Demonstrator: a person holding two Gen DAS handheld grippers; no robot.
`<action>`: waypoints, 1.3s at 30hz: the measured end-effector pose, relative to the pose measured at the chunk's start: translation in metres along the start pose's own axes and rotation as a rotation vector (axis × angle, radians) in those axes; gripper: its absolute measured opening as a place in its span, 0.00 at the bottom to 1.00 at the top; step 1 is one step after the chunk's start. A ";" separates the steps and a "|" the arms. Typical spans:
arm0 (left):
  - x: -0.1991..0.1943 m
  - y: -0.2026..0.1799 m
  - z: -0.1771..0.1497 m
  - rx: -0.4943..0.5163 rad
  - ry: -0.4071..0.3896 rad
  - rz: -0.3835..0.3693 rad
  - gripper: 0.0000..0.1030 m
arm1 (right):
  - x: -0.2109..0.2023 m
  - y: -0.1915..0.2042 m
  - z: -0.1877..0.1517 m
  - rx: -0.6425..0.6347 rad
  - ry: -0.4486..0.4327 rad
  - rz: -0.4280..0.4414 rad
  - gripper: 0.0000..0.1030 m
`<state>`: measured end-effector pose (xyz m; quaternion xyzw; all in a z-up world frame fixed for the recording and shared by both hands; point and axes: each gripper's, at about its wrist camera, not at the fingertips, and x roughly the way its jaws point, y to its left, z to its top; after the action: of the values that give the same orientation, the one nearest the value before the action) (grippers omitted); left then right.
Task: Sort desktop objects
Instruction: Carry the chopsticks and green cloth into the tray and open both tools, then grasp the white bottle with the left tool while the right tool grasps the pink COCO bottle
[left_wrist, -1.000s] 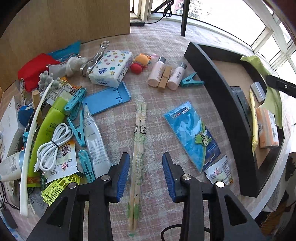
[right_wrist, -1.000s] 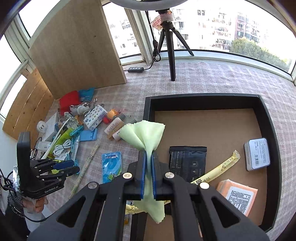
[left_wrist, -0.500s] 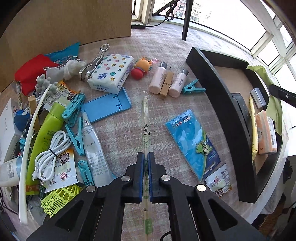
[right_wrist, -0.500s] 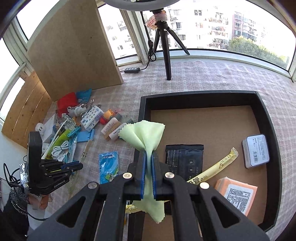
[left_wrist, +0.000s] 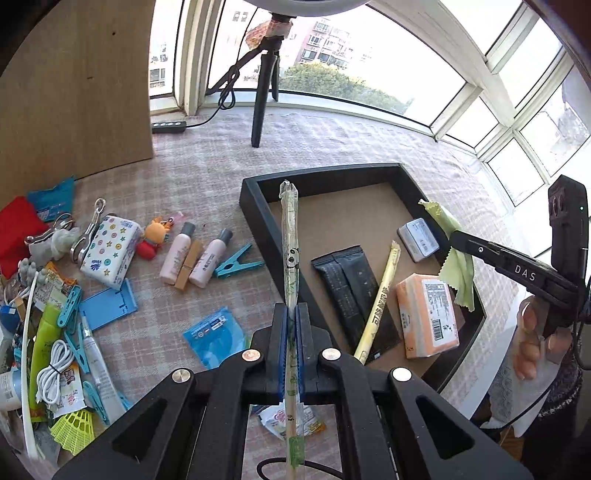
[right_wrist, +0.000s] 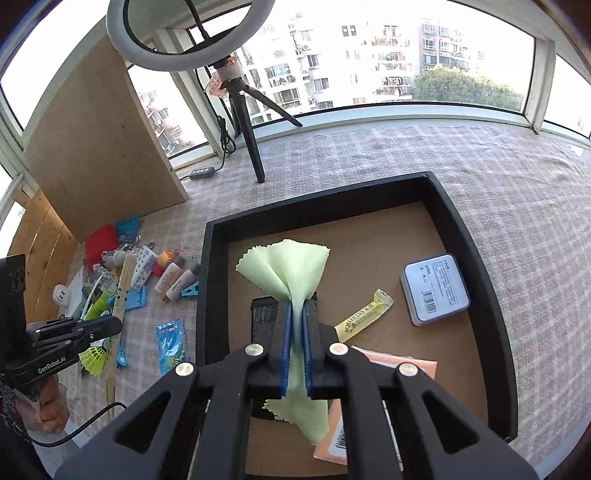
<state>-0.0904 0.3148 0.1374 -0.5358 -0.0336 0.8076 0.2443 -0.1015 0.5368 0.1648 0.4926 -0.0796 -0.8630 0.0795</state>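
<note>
left wrist: chopsticks (left_wrist: 290, 258) between jaws

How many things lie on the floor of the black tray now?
4: a grey tin at the right, a yellow sachet stick in the middle, a black packet beside it, an orange pack nearest. More may be hidden under the gripper.
</note>
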 end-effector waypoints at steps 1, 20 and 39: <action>0.002 -0.011 0.004 0.018 -0.002 -0.009 0.03 | -0.003 -0.008 -0.001 0.014 -0.002 -0.011 0.06; 0.030 -0.097 0.017 0.140 0.003 -0.032 0.44 | -0.017 -0.053 -0.009 0.077 -0.015 -0.101 0.39; 0.013 0.084 -0.017 -0.081 0.018 0.152 0.33 | 0.024 0.075 -0.014 -0.071 0.054 0.128 0.46</action>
<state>-0.1090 0.2427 0.0928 -0.5533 -0.0233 0.8170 0.1609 -0.0966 0.4580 0.1540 0.5064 -0.0781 -0.8448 0.1541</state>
